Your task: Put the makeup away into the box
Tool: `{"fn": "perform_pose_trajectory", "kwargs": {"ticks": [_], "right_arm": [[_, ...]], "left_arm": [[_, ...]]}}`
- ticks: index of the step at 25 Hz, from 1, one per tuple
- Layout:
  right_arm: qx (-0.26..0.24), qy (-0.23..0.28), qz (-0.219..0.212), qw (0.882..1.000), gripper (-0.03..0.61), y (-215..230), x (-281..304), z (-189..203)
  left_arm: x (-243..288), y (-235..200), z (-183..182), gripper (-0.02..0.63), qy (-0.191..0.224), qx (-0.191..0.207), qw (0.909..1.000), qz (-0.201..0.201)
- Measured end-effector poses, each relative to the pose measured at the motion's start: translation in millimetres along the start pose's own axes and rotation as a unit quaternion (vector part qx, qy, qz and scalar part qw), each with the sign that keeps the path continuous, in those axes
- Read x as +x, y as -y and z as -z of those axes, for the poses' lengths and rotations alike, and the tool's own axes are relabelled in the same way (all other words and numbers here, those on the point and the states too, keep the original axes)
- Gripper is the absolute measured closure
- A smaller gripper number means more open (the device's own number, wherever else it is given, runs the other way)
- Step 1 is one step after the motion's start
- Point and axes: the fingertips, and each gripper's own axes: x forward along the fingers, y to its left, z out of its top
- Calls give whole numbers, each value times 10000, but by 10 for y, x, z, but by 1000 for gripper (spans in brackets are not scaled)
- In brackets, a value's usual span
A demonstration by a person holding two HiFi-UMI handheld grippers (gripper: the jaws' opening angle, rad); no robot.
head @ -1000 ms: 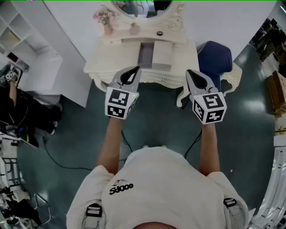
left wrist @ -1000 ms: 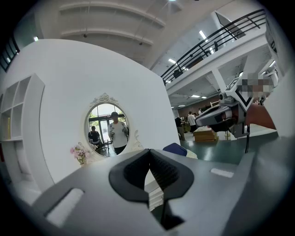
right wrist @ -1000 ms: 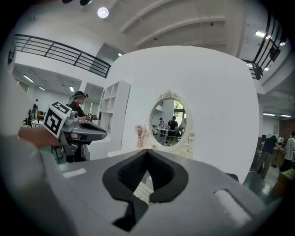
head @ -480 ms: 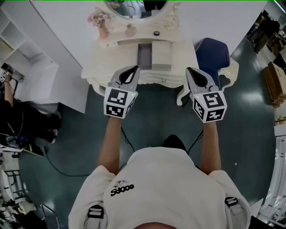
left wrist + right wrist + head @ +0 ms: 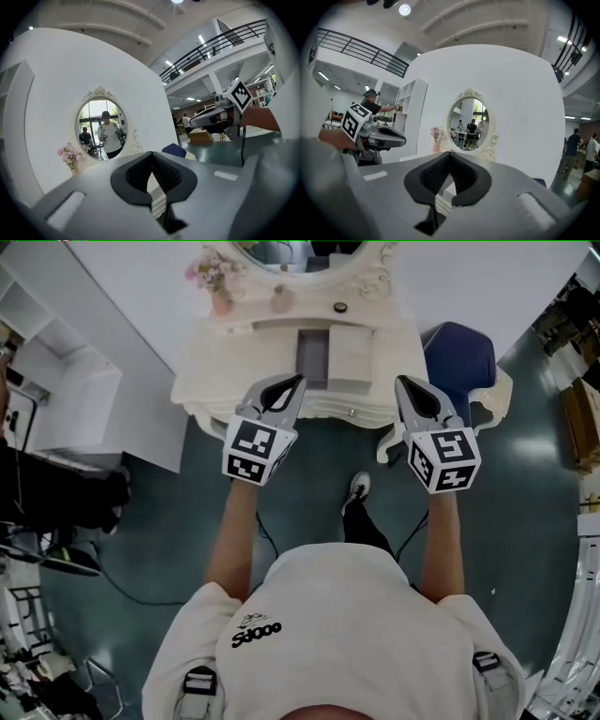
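Observation:
A white dressing table (image 5: 225,381) stands ahead in the head view. On it sits an open grey-and-white box (image 5: 336,357). On the ledge behind it are a small pale bottle (image 5: 281,301) and a small dark round item (image 5: 340,307). My left gripper (image 5: 292,382) hangs in the air at the table's front edge, left of the box, shut and empty. My right gripper (image 5: 405,384) is level with it, at the table's right corner, also shut with nothing in it. The left gripper view (image 5: 151,154) and the right gripper view (image 5: 450,153) both show the jaws closed, pointing at the oval mirror (image 5: 469,125).
A pink vase of flowers (image 5: 217,279) stands at the table's back left. A blue chair (image 5: 459,357) is right of the table, close to my right gripper. White shelves (image 5: 66,381) stand at the left. Cables (image 5: 122,579) lie on the dark floor. People stand in the hall at the right.
Both grippers have moved forward towards the dressing table, staying shut. The person has stepped forward, and a foot now shows below the table.

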Motion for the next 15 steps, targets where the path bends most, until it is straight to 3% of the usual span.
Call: {"fn": "perform_pose_trajectory", "kwargs": {"ticks": [5,15], "right_arm": [[453,16,-98,9989,577,510,495,95],[422,196,-604,9971,577,1562,1680,-142]], "left_arm": [[558,-255,34,597,-134,-93,9998,-72],[1863,-1066,-188,597,-198,-318,9976,-579]]}}
